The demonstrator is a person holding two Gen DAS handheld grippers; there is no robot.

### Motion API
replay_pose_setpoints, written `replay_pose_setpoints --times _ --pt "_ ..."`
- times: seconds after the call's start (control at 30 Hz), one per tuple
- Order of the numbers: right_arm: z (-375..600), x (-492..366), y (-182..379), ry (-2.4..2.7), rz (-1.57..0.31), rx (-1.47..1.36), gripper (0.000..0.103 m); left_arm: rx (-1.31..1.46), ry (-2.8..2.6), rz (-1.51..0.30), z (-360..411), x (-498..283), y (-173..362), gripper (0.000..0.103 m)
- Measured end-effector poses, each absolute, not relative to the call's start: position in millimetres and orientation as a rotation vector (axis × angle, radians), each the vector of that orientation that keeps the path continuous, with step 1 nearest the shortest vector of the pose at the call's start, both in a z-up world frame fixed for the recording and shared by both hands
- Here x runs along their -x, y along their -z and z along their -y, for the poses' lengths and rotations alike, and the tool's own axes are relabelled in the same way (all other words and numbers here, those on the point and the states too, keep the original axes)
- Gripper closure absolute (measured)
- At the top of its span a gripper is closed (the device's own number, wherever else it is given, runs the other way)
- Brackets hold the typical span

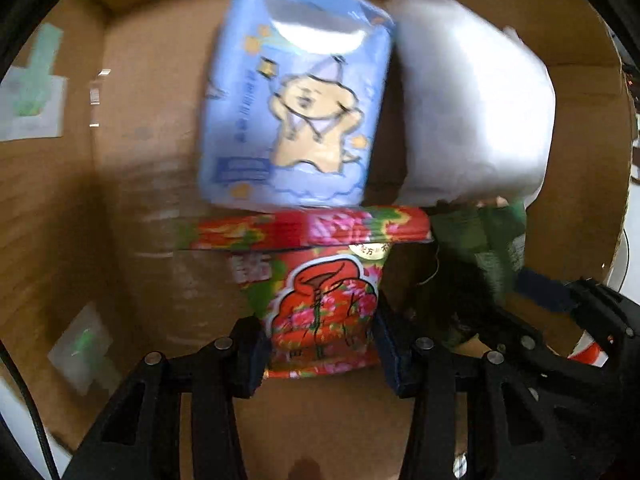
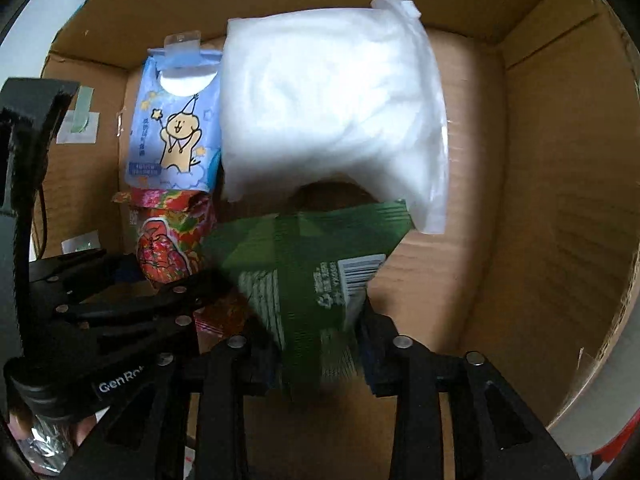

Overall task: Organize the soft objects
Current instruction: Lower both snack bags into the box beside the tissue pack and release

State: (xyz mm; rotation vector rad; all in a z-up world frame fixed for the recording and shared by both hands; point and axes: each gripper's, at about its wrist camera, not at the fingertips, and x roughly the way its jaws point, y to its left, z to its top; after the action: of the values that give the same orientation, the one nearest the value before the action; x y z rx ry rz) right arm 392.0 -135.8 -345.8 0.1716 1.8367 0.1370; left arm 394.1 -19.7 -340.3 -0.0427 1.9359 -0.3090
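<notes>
Both grippers reach into a cardboard box (image 1: pixel 152 128). My left gripper (image 1: pixel 320 350) is shut on a red flowered packet (image 1: pixel 324 300), held just in front of a blue tissue pack with a cartoon dog (image 1: pixel 296 120). My right gripper (image 2: pixel 320 354) is shut on a green packet (image 2: pixel 304 280) with a barcode, low over the box floor. A white plastic bag of soft stuffing (image 2: pixel 332 108) lies at the back, beside the blue pack (image 2: pixel 176 136). The red packet (image 2: pixel 168 240) and left gripper (image 2: pixel 132 276) also show in the right wrist view, and the green packet (image 1: pixel 480 240) in the left.
The box walls (image 2: pixel 560 160) rise on all sides. Bare cardboard floor (image 2: pixel 440 280) lies right of the green packet and left of the red packet (image 1: pixel 168 240). Tape and label scraps (image 1: pixel 32 100) stick to the left wall.
</notes>
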Motion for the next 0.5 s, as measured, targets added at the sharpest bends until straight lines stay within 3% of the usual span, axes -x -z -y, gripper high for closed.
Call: replay_pose_setpoints --times 0.03,0.07,0.1,0.13,0.17,0.27,0.33,0.5 --pt "138 -392 343 -0.133 -1.827 -0.156 0.048 0.047 0.296 -1.920 16 -395 334 0.056" --pt "140 -393 340 -0.121 -1.819 -0.136 0.032 0.050 0.288 -1.906 13 -396 328 0.048" --pt "142 -393 335 -0.108 -1.808 -0.117 0.024 0.050 0.279 -1.886 10 -397 321 0.035" --pt "145 -393 330 -0.102 -1.794 -0.107 0.011 0.048 0.271 -1.863 7 -398 312 0.029" --pt "149 -393 323 -0.110 -1.784 -0.110 0.006 0.045 0.262 -1.831 4 -398 301 0.020" --pt "154 -391 302 -0.119 -1.761 -0.108 0.005 0.018 0.220 -1.741 -4 -396 268 0.011" --pt "154 -387 284 -0.112 -1.721 -0.073 0.000 0.006 0.199 -1.678 -7 -392 245 0.008" --pt "153 -387 247 -0.120 -1.623 -0.064 0.000 -0.045 0.194 -1.538 -17 -385 195 0.002"
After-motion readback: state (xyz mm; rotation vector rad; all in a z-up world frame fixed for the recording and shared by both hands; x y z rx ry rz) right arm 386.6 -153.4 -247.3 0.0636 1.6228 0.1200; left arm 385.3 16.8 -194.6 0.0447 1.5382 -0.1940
